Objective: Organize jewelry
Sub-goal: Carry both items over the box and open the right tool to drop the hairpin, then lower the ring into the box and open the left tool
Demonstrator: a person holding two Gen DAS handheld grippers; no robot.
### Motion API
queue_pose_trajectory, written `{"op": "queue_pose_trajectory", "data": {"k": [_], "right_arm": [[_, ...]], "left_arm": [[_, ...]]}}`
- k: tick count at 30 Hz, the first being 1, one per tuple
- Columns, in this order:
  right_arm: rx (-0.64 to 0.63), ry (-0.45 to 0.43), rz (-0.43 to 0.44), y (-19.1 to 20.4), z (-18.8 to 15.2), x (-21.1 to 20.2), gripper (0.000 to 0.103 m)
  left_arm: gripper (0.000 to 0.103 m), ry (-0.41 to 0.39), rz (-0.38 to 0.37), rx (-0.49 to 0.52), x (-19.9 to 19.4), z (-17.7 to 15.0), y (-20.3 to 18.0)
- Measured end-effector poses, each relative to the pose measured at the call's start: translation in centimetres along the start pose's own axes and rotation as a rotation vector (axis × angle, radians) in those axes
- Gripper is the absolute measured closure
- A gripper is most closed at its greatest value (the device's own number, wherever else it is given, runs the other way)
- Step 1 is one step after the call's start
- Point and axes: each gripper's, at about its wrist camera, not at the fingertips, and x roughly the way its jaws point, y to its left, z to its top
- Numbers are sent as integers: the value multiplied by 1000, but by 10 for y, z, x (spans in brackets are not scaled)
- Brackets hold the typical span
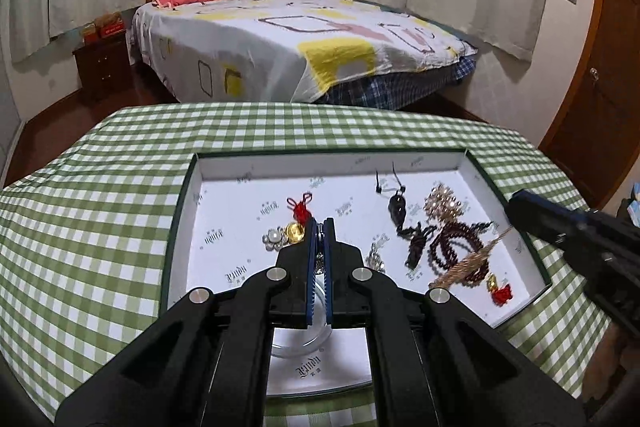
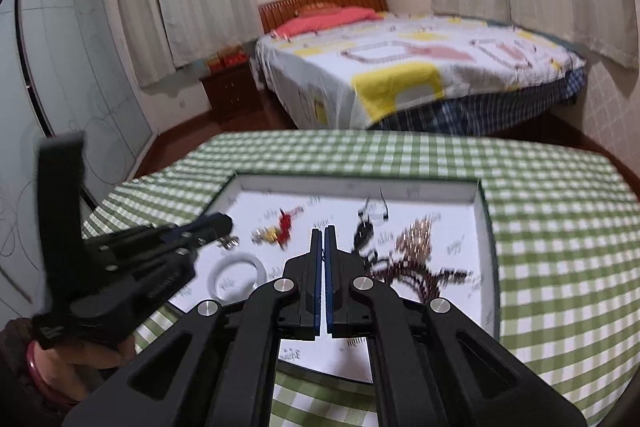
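A shallow white cardboard box lid with a dark green rim (image 1: 182, 211) lies on the green-and-white checked tablecloth (image 1: 80, 227). The left gripper (image 1: 319, 227) has its blue-padded jaws pressed together on a small silvery trinket (image 1: 320, 261), above a clear glass bangle (image 1: 320, 323). At its ten o'clock lie a pearl brooch (image 1: 275, 237), a gold coin charm (image 1: 295, 230) and a red knot (image 1: 301, 209). At its three o'clock sits a dark red bead bracelet (image 1: 454, 247) beside a black pendant (image 1: 397, 207). The right gripper (image 2: 323, 231) hangs over the lid with jaws together, holding nothing.
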Motion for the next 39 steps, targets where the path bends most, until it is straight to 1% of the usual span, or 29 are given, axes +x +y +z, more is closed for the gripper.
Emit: {"op": "queue_pose_trajectory", "data": {"k": [6,10,16,22,28,30,31,32,33,39], "right_arm": [[26,62,-5,-7,-13,22,101],[77,95,6,-16,-21,32,101],[110,113,-7,-26,-27,35,100],[113,115,-25,-28,-32,31,99],[112,118,-44,-32,-36,30,99],[117,114,-54,-34,-37,29,87],[121,109,-56,-35,-36,28,69],[126,98,-62,-36,-37,26,56],[124,85,-71,-37,-37,23,55],[123,80,-83,-42,-39,20,55]], "left_arm": [[99,19,-2,-9,10,-5,2],[99,29,-12,-3,15,-9,-3],[99,48,-29,-2,23,-14,-11],[99,54,-47,5,24,-18,-20],[99,77,-52,8,32,-26,-30],[99,85,-49,7,35,-29,-32],[99,90,-49,5,36,-31,-33],[99,97,-49,2,38,-32,-33],[99,102,-48,1,40,-33,-33],[99,102,-42,9,43,-35,-37]]}}
